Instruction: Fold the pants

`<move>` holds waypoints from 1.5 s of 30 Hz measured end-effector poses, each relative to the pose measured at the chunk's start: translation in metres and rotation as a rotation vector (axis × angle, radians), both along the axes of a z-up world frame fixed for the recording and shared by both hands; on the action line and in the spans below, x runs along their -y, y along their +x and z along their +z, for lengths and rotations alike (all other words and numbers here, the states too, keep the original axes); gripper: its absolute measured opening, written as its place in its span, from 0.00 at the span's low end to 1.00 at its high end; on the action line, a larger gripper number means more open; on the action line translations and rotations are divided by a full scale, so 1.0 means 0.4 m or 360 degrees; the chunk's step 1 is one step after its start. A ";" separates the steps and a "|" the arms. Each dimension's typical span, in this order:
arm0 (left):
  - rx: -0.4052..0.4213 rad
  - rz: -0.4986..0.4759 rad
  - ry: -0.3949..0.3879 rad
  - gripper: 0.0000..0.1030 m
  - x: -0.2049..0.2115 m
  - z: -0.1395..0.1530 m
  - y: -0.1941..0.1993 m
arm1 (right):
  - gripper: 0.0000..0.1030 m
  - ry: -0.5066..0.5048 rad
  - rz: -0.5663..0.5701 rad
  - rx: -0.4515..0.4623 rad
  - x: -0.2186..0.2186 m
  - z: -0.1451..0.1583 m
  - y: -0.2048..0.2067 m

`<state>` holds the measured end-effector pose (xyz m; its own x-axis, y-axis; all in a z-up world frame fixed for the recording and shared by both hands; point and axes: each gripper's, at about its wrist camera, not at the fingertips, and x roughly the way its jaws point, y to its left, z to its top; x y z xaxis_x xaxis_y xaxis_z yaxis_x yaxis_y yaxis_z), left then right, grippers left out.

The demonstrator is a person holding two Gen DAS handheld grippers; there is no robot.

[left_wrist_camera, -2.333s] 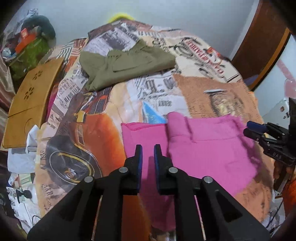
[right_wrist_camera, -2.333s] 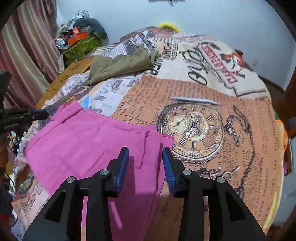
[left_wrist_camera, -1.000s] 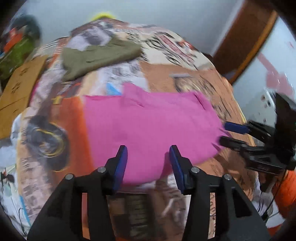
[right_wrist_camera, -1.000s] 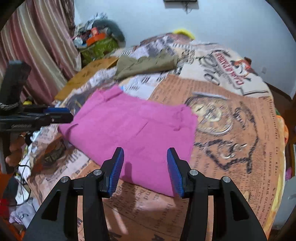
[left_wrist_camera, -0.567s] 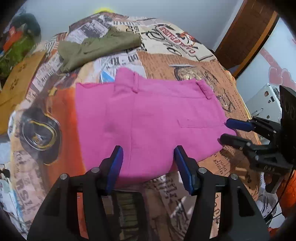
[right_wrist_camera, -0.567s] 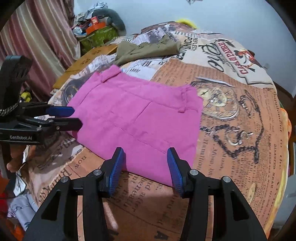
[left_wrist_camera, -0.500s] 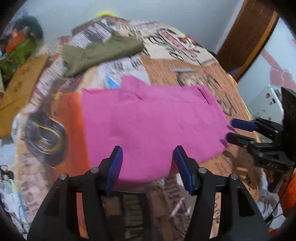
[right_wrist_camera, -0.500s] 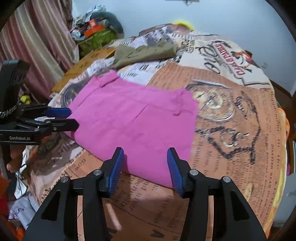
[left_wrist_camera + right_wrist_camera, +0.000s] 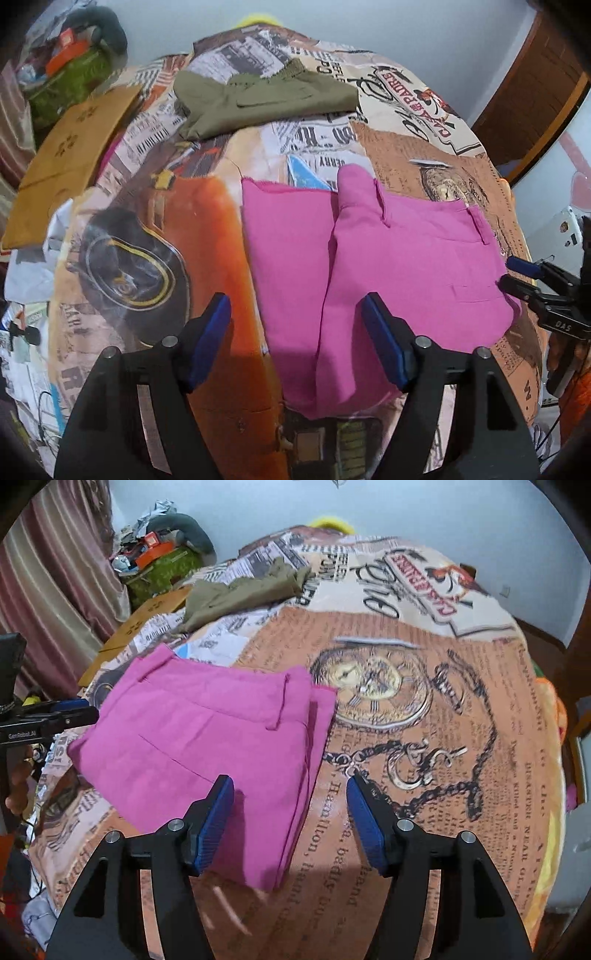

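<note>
Pants: one pink pair (image 9: 388,266) folded, one olive pair (image 9: 258,101) beyond; left tool (image 9: 295,332), right tool (image 9: 290,810) released

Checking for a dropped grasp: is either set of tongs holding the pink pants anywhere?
Nothing is held. Left tongs and right tongs are open above the pink pants.

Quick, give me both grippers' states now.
Left gripper: open, holding nothing, above the pink pants.
Right gripper: open, holding nothing, over the pants' edge.
</note>
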<state>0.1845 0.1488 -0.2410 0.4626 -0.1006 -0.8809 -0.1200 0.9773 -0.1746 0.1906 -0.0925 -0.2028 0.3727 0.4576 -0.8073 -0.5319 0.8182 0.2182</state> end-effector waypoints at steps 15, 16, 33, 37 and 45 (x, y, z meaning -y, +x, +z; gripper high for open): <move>-0.0051 0.0068 -0.0291 0.78 -0.038 -0.070 0.071 | 0.63 0.0141 0.0056 -0.0160 -0.021 -0.055 0.070; -0.0051 0.0070 -0.0305 0.78 -0.040 -0.072 0.074 | 0.63 0.0157 0.0059 -0.0170 -0.021 -0.057 0.074; -0.0013 -0.0086 -0.0155 0.54 0.029 -0.054 0.122 | 0.36 0.0361 -0.0005 -0.0314 -0.009 -0.075 0.127; -0.0025 -0.0086 -0.0180 0.38 0.029 -0.052 0.130 | 0.24 0.0395 -0.0054 -0.0330 0.005 -0.074 0.133; 0.0009 -0.0147 0.0011 0.14 0.083 -0.025 0.133 | 0.13 0.0288 -0.0044 -0.0158 -0.020 -0.028 0.105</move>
